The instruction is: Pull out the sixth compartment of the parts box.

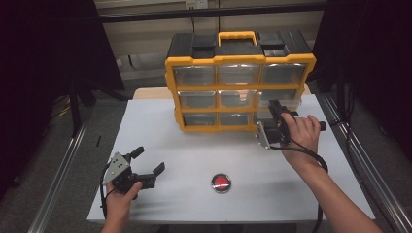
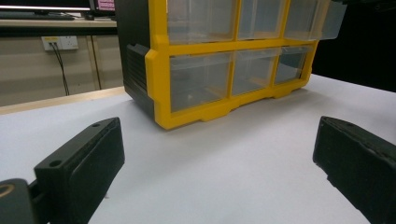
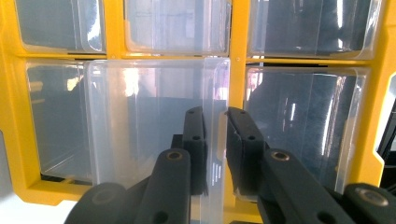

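Observation:
A yellow and black organizer [image 1: 240,63] with three rows of clear drawers stands at the back of the white table [image 1: 194,145]. My right gripper [image 1: 274,108] is at its right side, shut on the front wall of a clear drawer [image 1: 286,98] in the middle row, which sticks out of the frame. In the right gripper view the jaws [image 3: 215,119] pinch that drawer's [image 3: 149,126] thin wall between them. My left gripper [image 1: 148,160] rests low over the table's front left, open and holding nothing; in its own view the jaws [image 2: 219,144] stand wide apart, facing the organizer [image 2: 159,70].
A round red button [image 1: 221,182] in a metal ring sits on the table near the front middle. Metal rails run along both sides of the table. Bare white surface lies between the left gripper and the organizer.

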### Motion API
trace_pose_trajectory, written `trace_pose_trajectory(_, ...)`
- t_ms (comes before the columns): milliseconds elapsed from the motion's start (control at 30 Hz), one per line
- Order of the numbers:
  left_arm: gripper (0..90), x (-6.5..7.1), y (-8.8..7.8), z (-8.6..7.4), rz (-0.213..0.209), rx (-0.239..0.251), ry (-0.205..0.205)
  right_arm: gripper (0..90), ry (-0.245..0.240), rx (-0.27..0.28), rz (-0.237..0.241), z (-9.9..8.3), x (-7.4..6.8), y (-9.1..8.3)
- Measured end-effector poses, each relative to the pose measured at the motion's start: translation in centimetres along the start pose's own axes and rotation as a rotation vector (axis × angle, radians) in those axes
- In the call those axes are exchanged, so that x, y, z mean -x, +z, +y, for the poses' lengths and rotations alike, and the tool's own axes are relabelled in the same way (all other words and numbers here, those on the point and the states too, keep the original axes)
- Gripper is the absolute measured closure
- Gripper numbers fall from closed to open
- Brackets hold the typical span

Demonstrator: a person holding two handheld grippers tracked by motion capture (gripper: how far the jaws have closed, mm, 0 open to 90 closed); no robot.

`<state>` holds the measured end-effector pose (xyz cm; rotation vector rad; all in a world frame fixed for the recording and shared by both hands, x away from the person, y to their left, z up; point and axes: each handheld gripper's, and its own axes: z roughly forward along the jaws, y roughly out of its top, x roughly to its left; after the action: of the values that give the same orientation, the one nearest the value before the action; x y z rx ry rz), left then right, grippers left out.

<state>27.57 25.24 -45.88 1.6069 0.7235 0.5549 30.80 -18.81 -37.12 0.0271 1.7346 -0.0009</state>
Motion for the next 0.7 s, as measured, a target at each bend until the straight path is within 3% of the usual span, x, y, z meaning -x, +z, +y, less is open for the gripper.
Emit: trace_pose_trajectory(700, 2.3, -0.04, -0.03, 0.02, 0.005, -0.001, 0.007, 79.1, 0.006, 0.002, 0.008, 0.02, -0.02, -0.61)
